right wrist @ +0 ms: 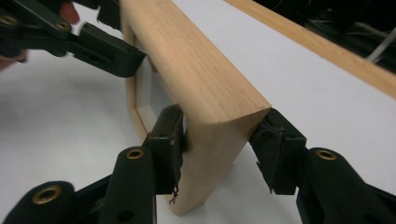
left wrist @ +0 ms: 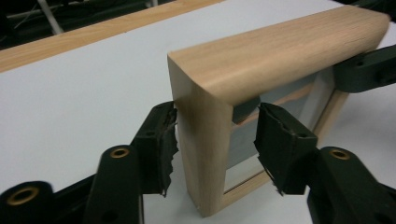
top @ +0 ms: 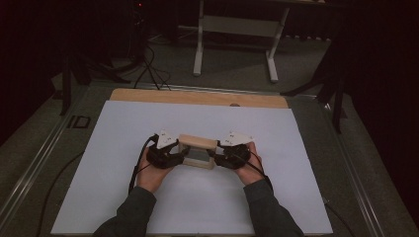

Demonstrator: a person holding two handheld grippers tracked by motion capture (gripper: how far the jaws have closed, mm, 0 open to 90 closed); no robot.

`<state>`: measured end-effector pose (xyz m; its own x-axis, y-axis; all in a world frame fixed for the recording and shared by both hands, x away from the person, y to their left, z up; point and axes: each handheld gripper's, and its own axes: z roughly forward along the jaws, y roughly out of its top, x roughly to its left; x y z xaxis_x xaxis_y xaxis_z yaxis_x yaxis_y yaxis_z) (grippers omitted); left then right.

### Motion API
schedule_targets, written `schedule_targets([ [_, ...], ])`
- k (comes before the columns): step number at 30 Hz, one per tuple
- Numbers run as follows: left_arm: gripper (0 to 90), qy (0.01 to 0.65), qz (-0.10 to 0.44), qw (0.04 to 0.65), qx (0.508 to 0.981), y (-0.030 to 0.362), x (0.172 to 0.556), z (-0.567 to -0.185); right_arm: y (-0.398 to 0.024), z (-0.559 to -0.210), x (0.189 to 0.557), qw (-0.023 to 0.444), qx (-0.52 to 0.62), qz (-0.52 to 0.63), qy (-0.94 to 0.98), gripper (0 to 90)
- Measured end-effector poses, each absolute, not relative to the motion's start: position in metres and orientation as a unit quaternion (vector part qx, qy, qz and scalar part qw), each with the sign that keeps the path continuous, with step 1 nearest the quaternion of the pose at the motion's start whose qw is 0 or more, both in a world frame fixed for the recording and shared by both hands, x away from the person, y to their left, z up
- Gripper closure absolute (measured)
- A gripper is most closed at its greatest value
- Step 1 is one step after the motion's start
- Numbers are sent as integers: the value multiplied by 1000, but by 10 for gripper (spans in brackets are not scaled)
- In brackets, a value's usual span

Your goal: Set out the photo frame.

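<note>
On the white sheet at mid-table, the wooden frame stands upright between your grippers. Your left gripper straddles its left post, one pad touching the wood, the other apart: released. Your right gripper clenches the right post, both pads on it. The frame's far end is cut off in the right gripper view; its dark inner panel is hard to make out.

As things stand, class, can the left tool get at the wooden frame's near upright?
Probably yes: the left tool already straddles that side of the wooden frame, one pad touching it, the other pad standing clear.
</note>
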<state>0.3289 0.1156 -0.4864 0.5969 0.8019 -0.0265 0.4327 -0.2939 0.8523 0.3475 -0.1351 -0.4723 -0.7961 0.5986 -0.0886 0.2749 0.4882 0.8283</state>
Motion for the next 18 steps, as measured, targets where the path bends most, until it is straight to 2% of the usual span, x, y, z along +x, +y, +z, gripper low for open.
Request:
schedule_targets([
  [6,472,399,200,451,773,116,330,-487,-131,-470,349,235,232,406,852,531],
  [14,477,406,202,444,773,115,330,-489,-133,-475,354,214,248,417,848,534],
  [18,479,409,201,436,776,113,330,-493,-135,-481,358,189,263,421,847,535],
])
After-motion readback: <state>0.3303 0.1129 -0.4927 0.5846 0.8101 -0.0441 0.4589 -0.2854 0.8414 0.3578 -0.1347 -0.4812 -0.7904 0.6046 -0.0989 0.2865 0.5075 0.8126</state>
